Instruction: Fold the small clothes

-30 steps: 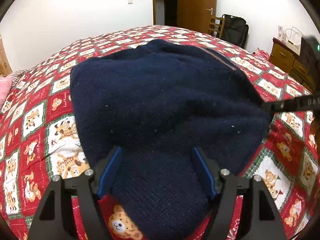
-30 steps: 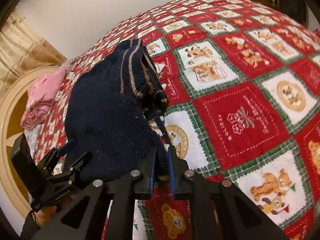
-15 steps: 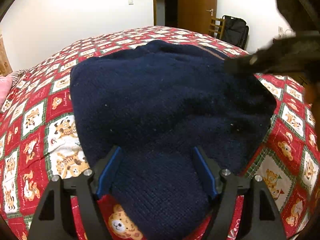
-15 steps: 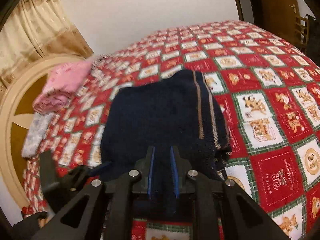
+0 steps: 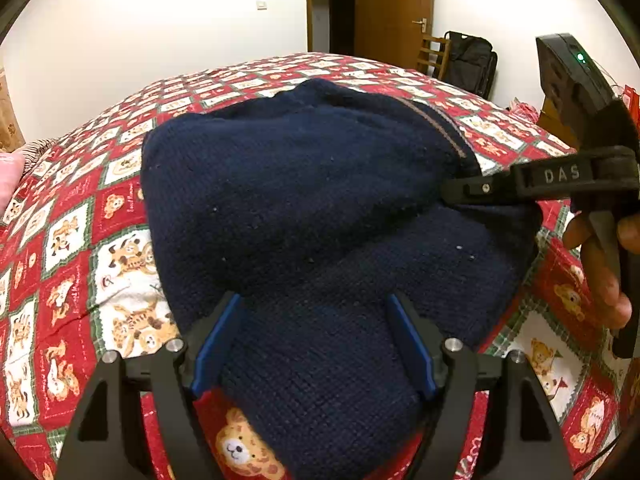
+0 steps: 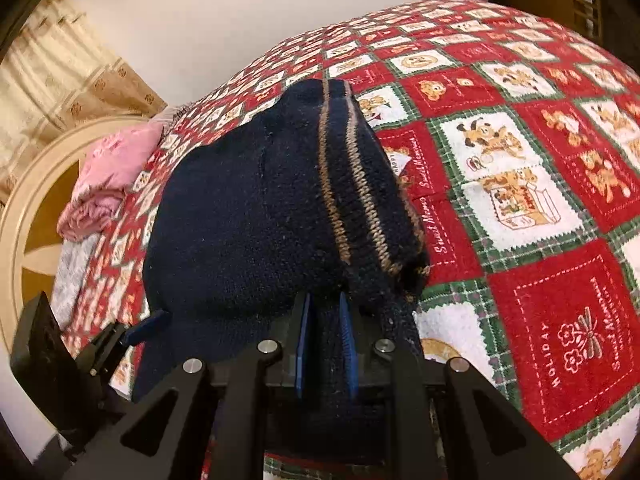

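A navy knit sweater [image 5: 304,196] with tan stripes lies folded on the red patchwork bedspread [image 5: 68,264]. My left gripper [image 5: 312,340] is open, its blue pads either side of the sweater's near end. My right gripper [image 6: 325,340] is shut on a fold of the sweater [image 6: 256,216] at its near right edge. It also shows in the left wrist view [image 5: 456,192], pinching the right edge. The left gripper also shows in the right wrist view [image 6: 136,332] at the lower left.
Pink folded bedding [image 6: 104,176] and a round wooden headboard [image 6: 24,200] lie at the bed's far left. A wooden door [image 5: 394,12], a chair [image 5: 434,54] and a black bag [image 5: 472,60] stand beyond the bed. A dresser [image 5: 556,116] stands on the right.
My right gripper lifted the sweater's right edge up and over, then came back down near the right edge, still holding the fold. The left gripper stayed put and open.
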